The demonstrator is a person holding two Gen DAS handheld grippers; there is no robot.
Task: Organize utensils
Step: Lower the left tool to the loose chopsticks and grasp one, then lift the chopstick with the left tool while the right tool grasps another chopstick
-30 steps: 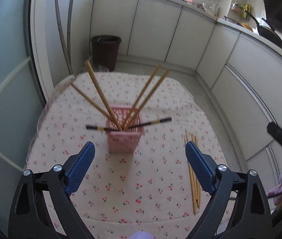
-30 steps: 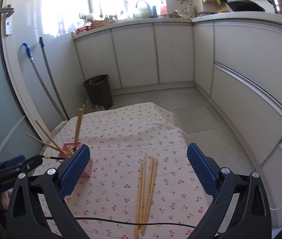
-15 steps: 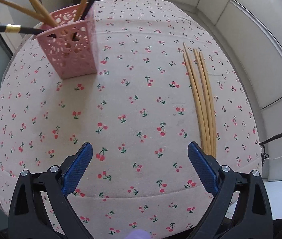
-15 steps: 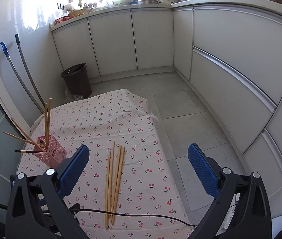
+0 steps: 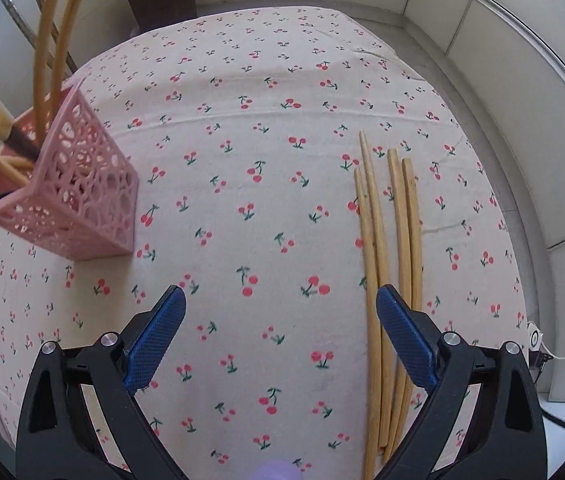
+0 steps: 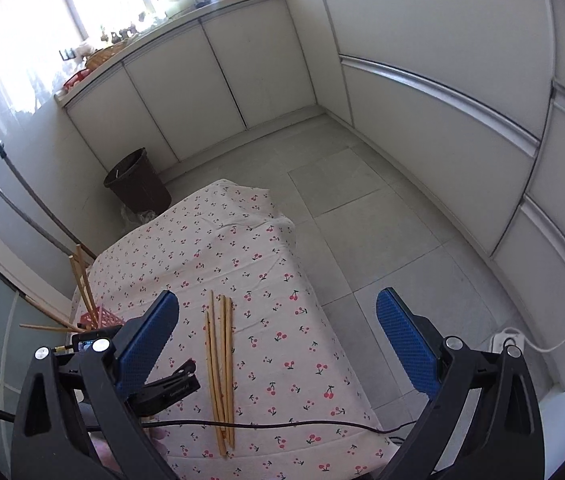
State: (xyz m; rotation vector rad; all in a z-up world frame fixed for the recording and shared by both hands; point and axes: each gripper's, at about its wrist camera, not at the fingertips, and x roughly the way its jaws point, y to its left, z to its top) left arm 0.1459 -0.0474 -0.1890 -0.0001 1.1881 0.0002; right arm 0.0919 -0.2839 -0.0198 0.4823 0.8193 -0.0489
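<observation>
Several loose wooden chopsticks (image 5: 386,248) lie side by side on the cherry-print cloth (image 5: 250,128), right of centre in the left wrist view. My left gripper (image 5: 280,334) hovers low over the cloth, open and empty, its right finger (image 5: 402,340) over the chopsticks' near ends. At the left stands a pink lattice holder (image 5: 78,200) with several chopsticks sticking out of it. My right gripper (image 6: 278,344) is open and empty, high above the table. From there the loose chopsticks (image 6: 220,364) and the holder (image 6: 100,318) show below, with the left gripper's body beside them.
The table is small, with its cloth-covered edges close on every side and tiled floor (image 6: 362,208) to the right. A dark bin (image 6: 136,182) stands beyond the far end. White cabinets (image 6: 218,72) line the walls. A black cable (image 6: 282,424) crosses the near end of the table.
The left gripper has dropped lower and moved right toward the loose chopsticks, the holder sliding to the left edge of its view. The right gripper has risen and pulled back.
</observation>
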